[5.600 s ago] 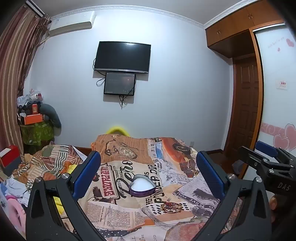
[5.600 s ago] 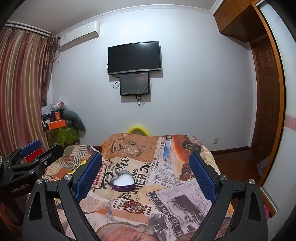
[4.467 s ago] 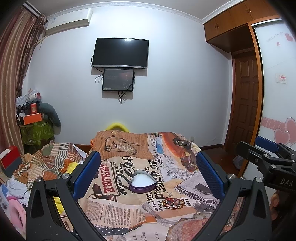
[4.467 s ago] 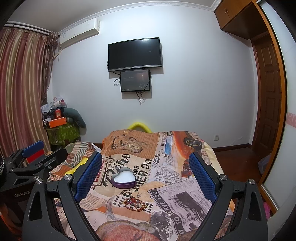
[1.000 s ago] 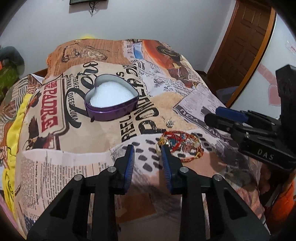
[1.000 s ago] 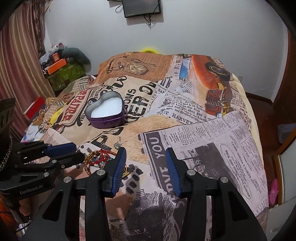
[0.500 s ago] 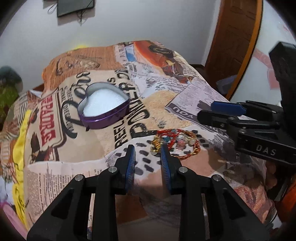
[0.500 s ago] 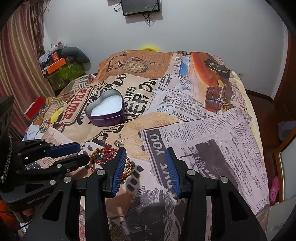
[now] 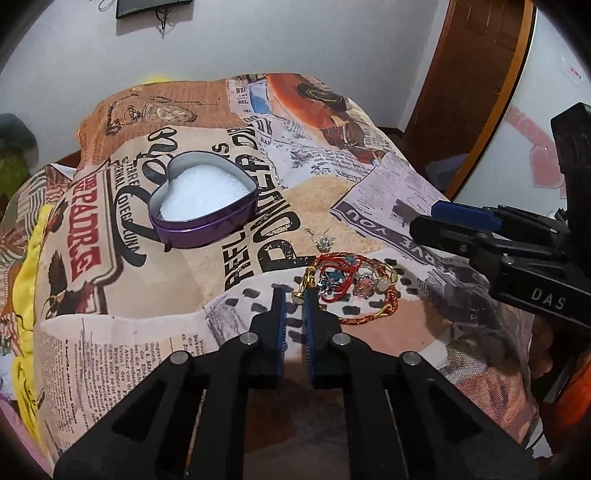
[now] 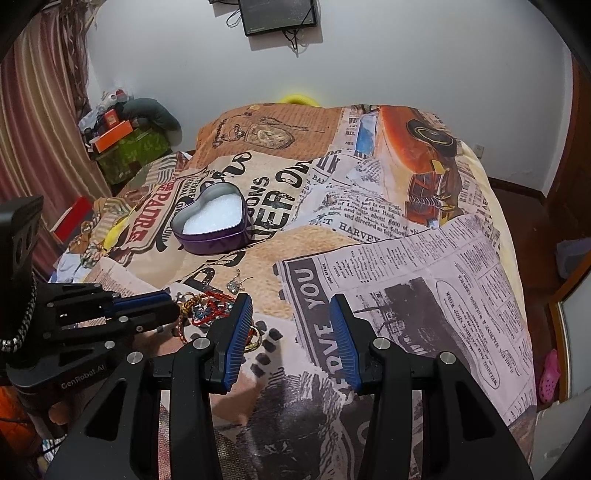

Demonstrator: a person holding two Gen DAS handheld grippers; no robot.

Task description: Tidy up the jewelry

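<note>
A purple heart-shaped tin [image 9: 210, 226] with a white lining lies open on the newspaper-print bedspread [image 9: 155, 280]. In front of it lies a tangle of red and gold bracelets [image 9: 354, 282], with a small silver earring [image 9: 323, 240] between tin and tangle. My left gripper [image 9: 294, 297] has its jaws closing tight on the gold end of a bracelet at the tangle's left edge. My right gripper [image 10: 290, 301] stands open over bare bedspread just right of the bracelets [image 10: 207, 306], nothing between its fingers. Tin [image 10: 214, 242] and left gripper [image 10: 166, 302] also show in the right wrist view.
The bed's right edge drops to a wooden floor [image 10: 532, 221] near a brown door [image 9: 469, 74]. Boxes and clutter [image 10: 122, 136] sit by a striped curtain [image 10: 33, 122] at the far left. A screen [image 10: 277, 14] hangs on the back wall.
My left gripper's jaws have come together on the gold end of the bracelet; half a second ago they stood slightly apart. My right gripper has stayed where it was, still open.
</note>
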